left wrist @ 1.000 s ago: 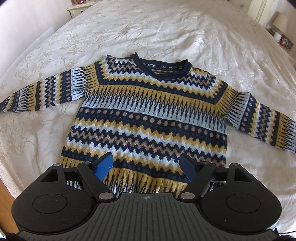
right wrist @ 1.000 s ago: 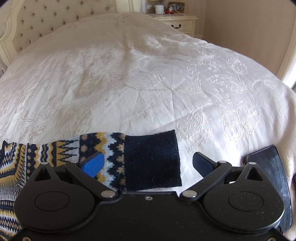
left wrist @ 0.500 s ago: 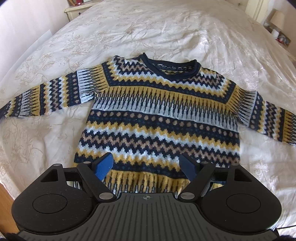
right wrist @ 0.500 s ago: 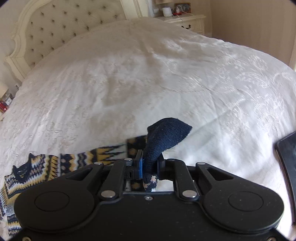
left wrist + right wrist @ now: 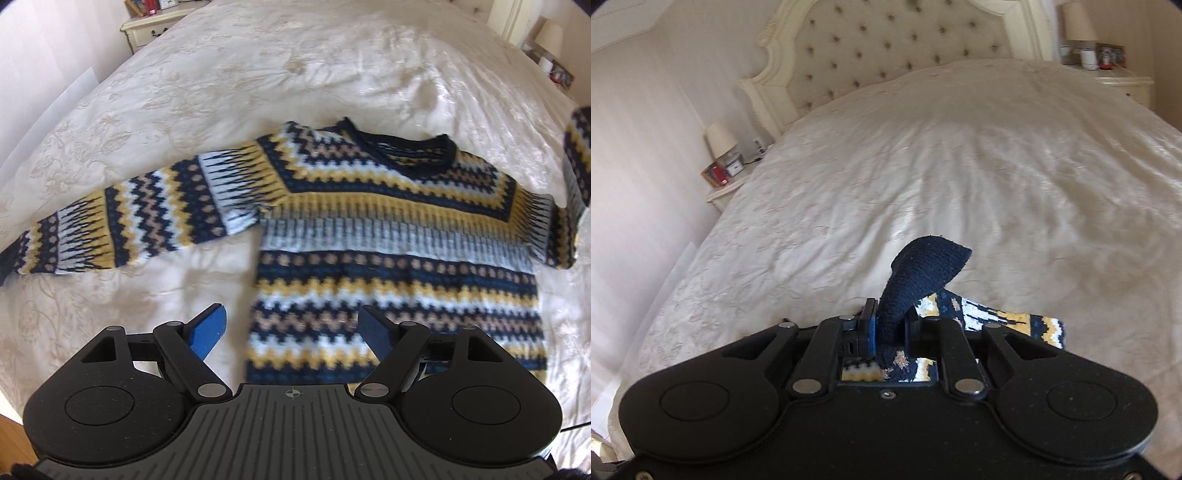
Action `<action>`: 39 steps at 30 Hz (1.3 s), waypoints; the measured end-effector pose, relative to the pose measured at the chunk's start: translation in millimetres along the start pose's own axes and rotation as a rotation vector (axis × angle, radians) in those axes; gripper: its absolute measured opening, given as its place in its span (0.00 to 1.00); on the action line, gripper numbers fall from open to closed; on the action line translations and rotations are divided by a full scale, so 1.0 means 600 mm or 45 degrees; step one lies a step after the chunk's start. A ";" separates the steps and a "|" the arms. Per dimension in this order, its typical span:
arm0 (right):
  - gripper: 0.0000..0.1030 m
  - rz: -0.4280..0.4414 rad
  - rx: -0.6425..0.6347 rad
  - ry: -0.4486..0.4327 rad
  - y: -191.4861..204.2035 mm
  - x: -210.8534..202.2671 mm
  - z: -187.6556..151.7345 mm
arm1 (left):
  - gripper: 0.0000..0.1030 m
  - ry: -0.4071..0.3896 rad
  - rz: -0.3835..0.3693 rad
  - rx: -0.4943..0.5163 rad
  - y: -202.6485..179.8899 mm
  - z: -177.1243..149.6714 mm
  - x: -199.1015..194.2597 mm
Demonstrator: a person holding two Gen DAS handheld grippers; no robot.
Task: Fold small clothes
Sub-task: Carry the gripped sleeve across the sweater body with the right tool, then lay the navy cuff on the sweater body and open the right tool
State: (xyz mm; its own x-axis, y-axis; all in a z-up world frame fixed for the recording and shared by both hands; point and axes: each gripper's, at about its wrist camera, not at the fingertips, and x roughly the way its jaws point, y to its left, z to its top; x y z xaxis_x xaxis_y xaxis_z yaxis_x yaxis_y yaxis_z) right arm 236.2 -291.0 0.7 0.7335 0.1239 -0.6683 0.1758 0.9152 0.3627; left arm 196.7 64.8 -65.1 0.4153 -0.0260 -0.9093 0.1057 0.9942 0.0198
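Observation:
A patterned sweater in navy, yellow, white and tan lies front up on the cream bedspread, its left sleeve stretched flat. My left gripper hangs open over the sweater's lower left hem corner, nothing between its fingers. The right sleeve is lifted off the bed at the right edge of the left wrist view. My right gripper is shut on that sleeve's navy cuff, which sticks up above the fingers while patterned knit trails to the right.
A tufted headboard stands at the far end of the bed. Nightstands with lamps and small items sit at both sides. A wall runs along the bed's left side. Wooden floor shows at the lower left.
My right gripper closed on the navy cuff, then lifted it and swung left toward the headboard side. My left gripper slid left from mid-hem to the sweater's lower left corner, still open.

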 end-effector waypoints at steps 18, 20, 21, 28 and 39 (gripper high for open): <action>0.30 0.185 -0.214 0.330 0.305 0.269 -0.181 | 0.76 0.037 0.047 -0.091 0.193 0.007 0.045; 0.41 0.189 -0.225 0.336 0.312 0.273 -0.189 | 0.76 0.041 0.046 -0.098 0.197 0.009 0.050; 0.52 0.207 -0.220 0.331 0.314 0.273 -0.191 | 0.76 0.043 0.045 -0.100 0.197 0.010 0.052; 0.58 0.195 -0.168 0.302 0.270 0.234 -0.197 | 0.76 0.009 0.008 -0.069 0.170 0.030 0.062; 0.65 -0.034 -0.112 0.341 0.115 0.163 -0.227 | 0.62 -0.072 -0.079 0.082 0.062 0.090 0.118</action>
State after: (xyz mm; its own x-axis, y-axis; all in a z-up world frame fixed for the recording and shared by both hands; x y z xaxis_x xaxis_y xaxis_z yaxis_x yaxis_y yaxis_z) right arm 230.7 -163.8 -128.0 0.5276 0.1859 -0.8289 0.1261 0.9478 0.2928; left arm 279.2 94.3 -106.4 0.4566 -0.0947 -0.8846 0.1900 0.9818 -0.0070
